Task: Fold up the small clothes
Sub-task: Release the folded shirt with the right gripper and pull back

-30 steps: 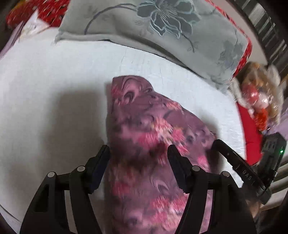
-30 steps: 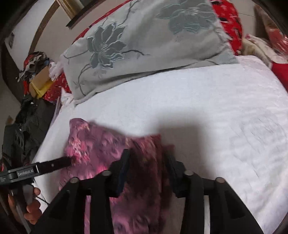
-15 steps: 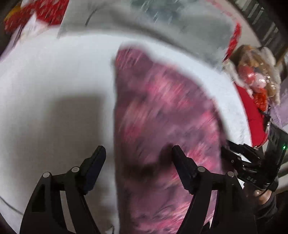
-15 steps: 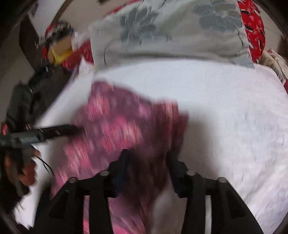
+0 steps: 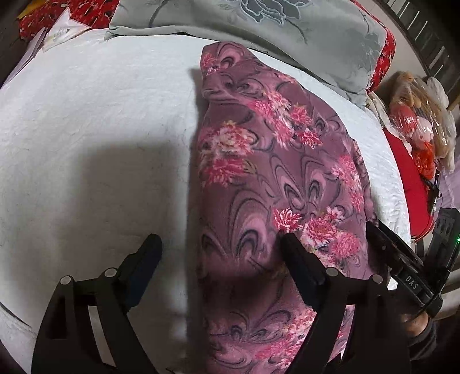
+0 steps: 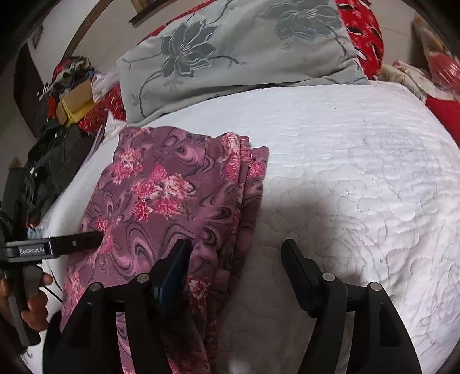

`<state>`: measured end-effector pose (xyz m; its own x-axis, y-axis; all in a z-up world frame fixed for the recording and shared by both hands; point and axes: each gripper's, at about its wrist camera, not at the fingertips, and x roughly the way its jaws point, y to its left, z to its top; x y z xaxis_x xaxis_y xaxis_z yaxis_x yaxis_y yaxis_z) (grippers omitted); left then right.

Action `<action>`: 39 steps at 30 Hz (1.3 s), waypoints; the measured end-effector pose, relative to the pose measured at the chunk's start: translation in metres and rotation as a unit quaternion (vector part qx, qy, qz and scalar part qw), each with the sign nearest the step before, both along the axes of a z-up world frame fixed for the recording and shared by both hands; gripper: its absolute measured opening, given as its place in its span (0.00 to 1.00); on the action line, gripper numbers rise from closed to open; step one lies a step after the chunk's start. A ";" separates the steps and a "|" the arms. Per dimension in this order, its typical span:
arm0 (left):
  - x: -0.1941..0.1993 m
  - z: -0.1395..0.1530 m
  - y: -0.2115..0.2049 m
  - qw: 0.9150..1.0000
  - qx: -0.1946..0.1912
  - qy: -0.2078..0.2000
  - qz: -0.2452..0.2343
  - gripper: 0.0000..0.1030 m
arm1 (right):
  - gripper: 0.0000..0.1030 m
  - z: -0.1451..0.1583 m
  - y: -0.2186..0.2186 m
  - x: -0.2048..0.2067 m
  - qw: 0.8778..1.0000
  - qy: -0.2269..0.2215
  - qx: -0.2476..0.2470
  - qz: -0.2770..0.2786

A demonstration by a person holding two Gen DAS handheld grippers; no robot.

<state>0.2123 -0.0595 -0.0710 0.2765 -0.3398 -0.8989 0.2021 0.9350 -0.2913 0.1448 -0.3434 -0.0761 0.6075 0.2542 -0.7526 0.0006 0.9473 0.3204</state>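
A purple garment with pink flowers [image 5: 276,178] lies folded lengthwise on the white quilt [image 5: 95,120]. My left gripper [image 5: 221,250] is open above the garment's left edge, its right finger over the cloth, holding nothing. In the right wrist view the garment [image 6: 172,195] lies left of centre with stacked fold edges on its right side. My right gripper [image 6: 235,256] is open above that right edge, empty. The left gripper's finger [image 6: 74,244] rests at the garment's left edge. The right gripper's finger [image 5: 394,250] shows at the garment's right edge.
A grey floral pillow [image 5: 258,26] lies at the head of the bed, also in the right wrist view [image 6: 235,51]. Red bedding and wrapped toys [image 5: 414,120] sit to the right. Dark clothes and a yellow box [image 6: 74,106] lie off the bed's left side.
Both grippers have opened and let go of the garment. The garment was swung forward and now lies flat and stretched toward the pillow.
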 end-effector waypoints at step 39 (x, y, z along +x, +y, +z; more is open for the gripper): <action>0.063 0.008 -0.013 1.000 0.022 -0.010 0.003 0.95 | 0.13 0.026 -0.004 0.064 0.999 0.034 -0.028 -0.009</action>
<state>0.2753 -0.0723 -0.0632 0.2971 -0.2981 -0.9071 0.2010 0.9483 -0.2458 0.2087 -0.3470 -0.0501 0.5581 0.2010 -0.8051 0.0373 0.9632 0.2662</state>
